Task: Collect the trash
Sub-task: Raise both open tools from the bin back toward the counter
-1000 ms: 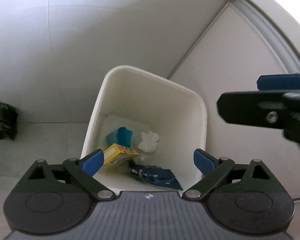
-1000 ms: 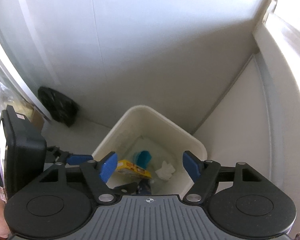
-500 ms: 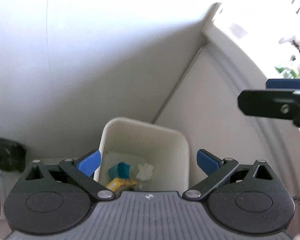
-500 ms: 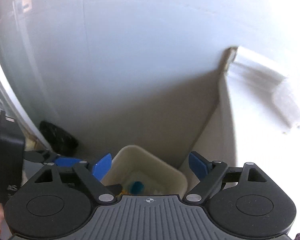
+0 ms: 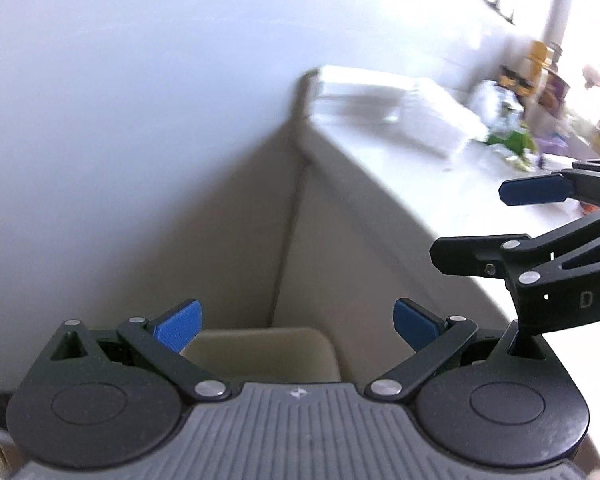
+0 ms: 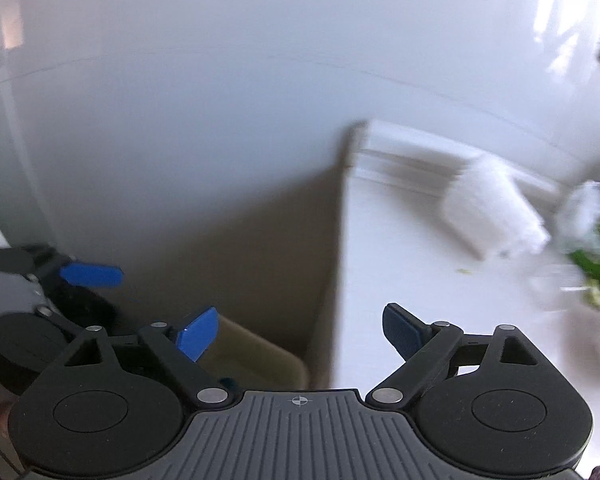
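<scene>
The cream waste bin [image 5: 260,354] shows only its far rim, low in the left wrist view, between the blue pads of my left gripper [image 5: 298,324], which stands open and empty. Its contents are hidden. In the right wrist view the waste bin [image 6: 256,354] sits low left of my right gripper [image 6: 298,332], whose jaws are opening with nothing between them. Green and clear trash [image 6: 596,264] lies blurred on the white counter [image 6: 400,272] at the right. My right gripper [image 5: 512,220] also appears at the right edge of the left wrist view, above the counter [image 5: 440,184].
A white box [image 6: 492,212] lies on the counter near the wall. Bottles and jars [image 5: 540,68] stand at the counter's far end. A dark bag [image 6: 84,308] sits on the floor left of the bin. The white wall [image 5: 140,100] fills the background.
Both grippers have risen from over the bin; the bin has slid to the bottom of both views and the countertop with its trash has come into sight. The right jaws have widened.
</scene>
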Action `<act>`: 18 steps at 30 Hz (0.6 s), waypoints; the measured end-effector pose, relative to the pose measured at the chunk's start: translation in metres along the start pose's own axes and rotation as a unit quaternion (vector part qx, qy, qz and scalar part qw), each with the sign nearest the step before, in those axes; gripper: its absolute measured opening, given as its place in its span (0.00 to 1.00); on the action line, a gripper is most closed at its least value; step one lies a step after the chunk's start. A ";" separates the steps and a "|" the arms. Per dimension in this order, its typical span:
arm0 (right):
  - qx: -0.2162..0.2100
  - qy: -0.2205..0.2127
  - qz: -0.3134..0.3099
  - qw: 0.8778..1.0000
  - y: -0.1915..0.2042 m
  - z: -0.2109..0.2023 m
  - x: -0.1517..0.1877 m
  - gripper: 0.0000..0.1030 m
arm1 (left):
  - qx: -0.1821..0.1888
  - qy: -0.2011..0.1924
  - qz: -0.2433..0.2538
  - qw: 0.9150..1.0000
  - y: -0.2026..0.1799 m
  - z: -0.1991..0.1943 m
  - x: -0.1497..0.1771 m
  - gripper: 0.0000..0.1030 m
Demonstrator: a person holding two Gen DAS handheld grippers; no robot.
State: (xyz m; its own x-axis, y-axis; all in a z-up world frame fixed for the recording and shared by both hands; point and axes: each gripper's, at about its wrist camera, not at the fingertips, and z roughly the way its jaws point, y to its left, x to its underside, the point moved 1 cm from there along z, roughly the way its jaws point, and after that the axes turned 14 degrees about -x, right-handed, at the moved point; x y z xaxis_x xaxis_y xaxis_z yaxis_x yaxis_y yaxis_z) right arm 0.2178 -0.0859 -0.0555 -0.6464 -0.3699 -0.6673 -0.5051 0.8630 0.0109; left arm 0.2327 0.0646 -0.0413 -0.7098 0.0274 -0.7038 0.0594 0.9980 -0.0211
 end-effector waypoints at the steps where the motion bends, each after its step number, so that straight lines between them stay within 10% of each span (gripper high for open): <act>1: 0.009 -0.004 0.004 1.000 -0.008 -0.005 0.002 0.94 | 0.005 -0.003 0.009 1.000 -0.006 0.001 -0.004 0.99; 18: 0.164 -0.029 0.046 0.985 -0.158 -0.084 0.072 0.95 | 0.135 -0.030 0.167 0.976 -0.137 0.015 -0.041 0.99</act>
State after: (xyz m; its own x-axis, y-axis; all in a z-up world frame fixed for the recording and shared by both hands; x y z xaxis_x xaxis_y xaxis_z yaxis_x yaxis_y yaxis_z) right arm 0.2027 -0.2777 -0.0422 -0.6414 -0.2735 -0.7168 -0.2284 0.9600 -0.1620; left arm 0.2635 -0.0737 -0.0202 -0.5770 0.3366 -0.7442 0.4681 0.8829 0.0365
